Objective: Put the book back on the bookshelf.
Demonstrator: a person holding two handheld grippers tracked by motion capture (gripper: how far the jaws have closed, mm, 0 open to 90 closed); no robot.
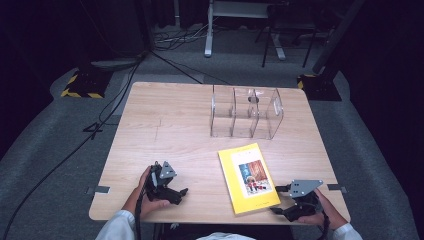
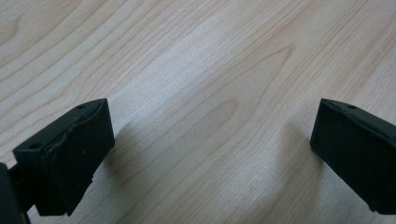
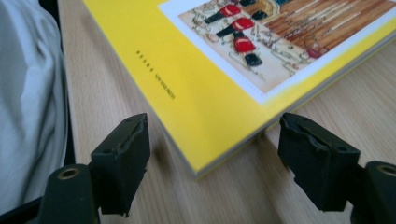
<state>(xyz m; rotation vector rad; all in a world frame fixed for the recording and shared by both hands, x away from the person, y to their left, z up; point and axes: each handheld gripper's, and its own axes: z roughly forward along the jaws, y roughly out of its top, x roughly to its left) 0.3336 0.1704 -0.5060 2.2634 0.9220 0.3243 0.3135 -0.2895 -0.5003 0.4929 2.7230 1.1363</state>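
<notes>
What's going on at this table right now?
A person sits at a wooden table with a two-jaw gripper in each hand. The right gripper is open, its jaws standing either side of the near corner of a yellow book that lies flat on the table; the pads are not pressing on it yet. The left gripper is open over bare wood with nothing between its jaws. A clear divided organizer stands farther back.

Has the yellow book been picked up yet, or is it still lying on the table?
Nothing looks done yet: the yellow book lies flat on the table. In hand: the right tongs stand open around its near corner, not pressing it. The left tongs rest open over bare wood. Left: gripping and lifting it, maybe toward the clear organizer.
</notes>
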